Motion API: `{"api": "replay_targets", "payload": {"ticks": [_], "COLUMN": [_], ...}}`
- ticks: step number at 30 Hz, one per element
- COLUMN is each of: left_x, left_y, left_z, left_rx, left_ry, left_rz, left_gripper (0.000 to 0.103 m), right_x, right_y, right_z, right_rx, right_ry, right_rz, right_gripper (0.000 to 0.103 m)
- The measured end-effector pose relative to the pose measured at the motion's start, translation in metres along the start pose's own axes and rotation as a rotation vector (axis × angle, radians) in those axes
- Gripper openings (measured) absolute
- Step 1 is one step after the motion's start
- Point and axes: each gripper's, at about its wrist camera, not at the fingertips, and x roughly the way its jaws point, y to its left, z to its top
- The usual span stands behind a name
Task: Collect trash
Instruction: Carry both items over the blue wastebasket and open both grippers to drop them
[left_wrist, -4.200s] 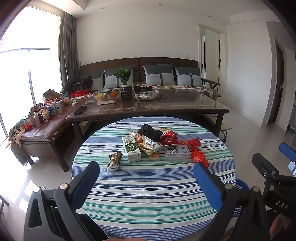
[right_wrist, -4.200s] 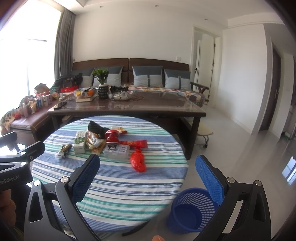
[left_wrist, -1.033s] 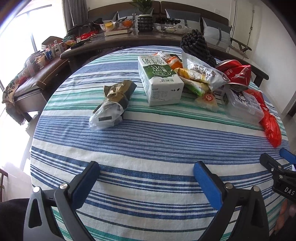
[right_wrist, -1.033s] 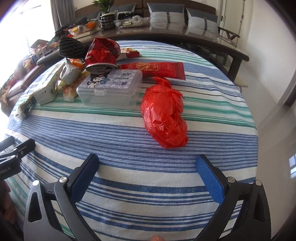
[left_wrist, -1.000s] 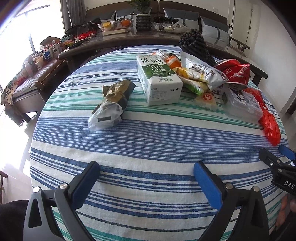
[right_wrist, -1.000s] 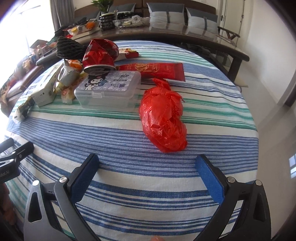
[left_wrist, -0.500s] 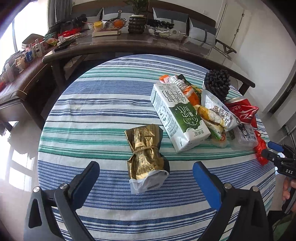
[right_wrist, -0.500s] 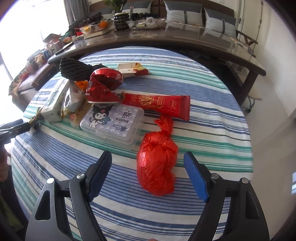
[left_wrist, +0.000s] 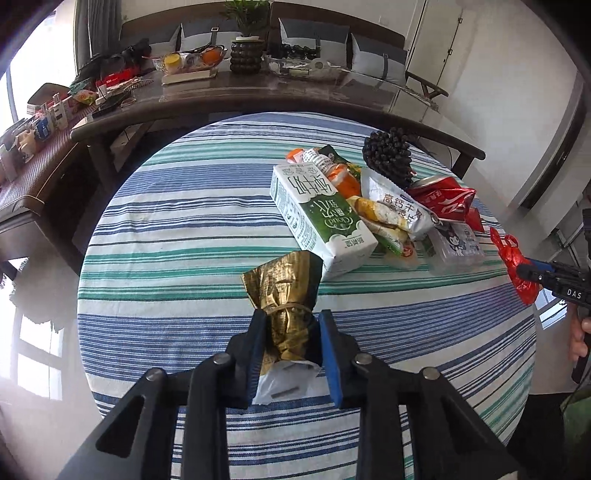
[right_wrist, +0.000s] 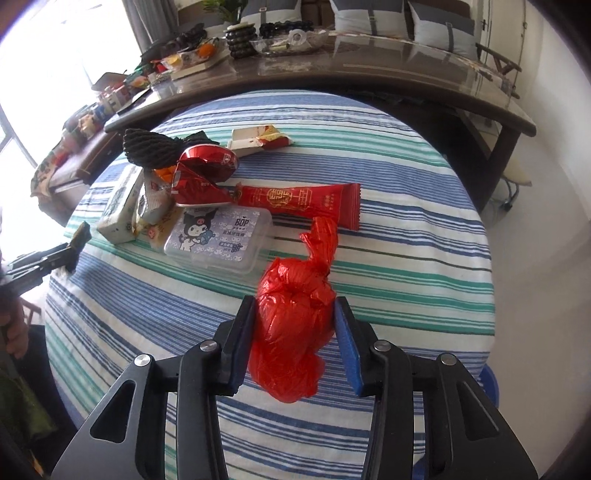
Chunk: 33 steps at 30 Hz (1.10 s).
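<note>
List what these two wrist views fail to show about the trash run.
- Blue bin: right wrist view, only a sliver shows past the striped table and the right gripper.
- Gold wrapper's contents: left wrist view, folded foil and the left gripper hide them.
- Red bag's contents: right wrist view, opaque knotted plastic.
- Milk carton's fill: left wrist view, closed.

Potted plant (left_wrist: 246, 14), perhaps fruit bowl (left_wrist: 192, 61)

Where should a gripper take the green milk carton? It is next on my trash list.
Grip the milk carton across its narrow sides near the free end facing the left gripper, coming from above: it lies flat, with wrappers crowding its far side.
</note>
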Motion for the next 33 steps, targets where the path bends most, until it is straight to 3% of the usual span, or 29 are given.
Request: {"api": "replay_targets", "payload": {"ticks": [4, 7, 13, 17, 24, 33], "left_x": [-0.021, -0.029, -0.023, -0.002, 0.058, 0.132], "left_y": [-0.039, -0.091, -0.232, -0.321, -0.425, -0.475], "left_z": [-0.006, -0.001, 0.001, -0.009, -0.032, -0.051], "left_rx": [0.014, 0.069, 0.246, 0.338, 0.39, 0.386], "left_ry": [-0.026, -0.039, -0.013, 0.041, 0.152, 0.245], "left_rz": [-0.104, -0.198, -0.388, -0.472, -0.536, -0.527], "left_gripper": [0.029, 0.029, 0.029, 0.029, 0.029, 0.029], "right_x": [-0.027, -0.047, -0.08, -0.086, -0.076, -0.063], "right_y": [-0.02, -0.045, -0.118, -0.172, -0.237, -0.281], "right_z": [-0.015, -0.026, -0.056, -0.089, -0.139, -0.177], "right_rx": [0.034, 0.069, 0.18, 0.283, 0.413, 0.518], "right_ry": [-0.04, -0.062, -0.068, -0.034, 0.004, 0.0], "right_rz": [0.001, -0.006, -0.102, -0.138, -0.162, -0.119], "right_gripper": [0.043, 0.043, 0.043, 0.043, 0.043, 0.045]}}
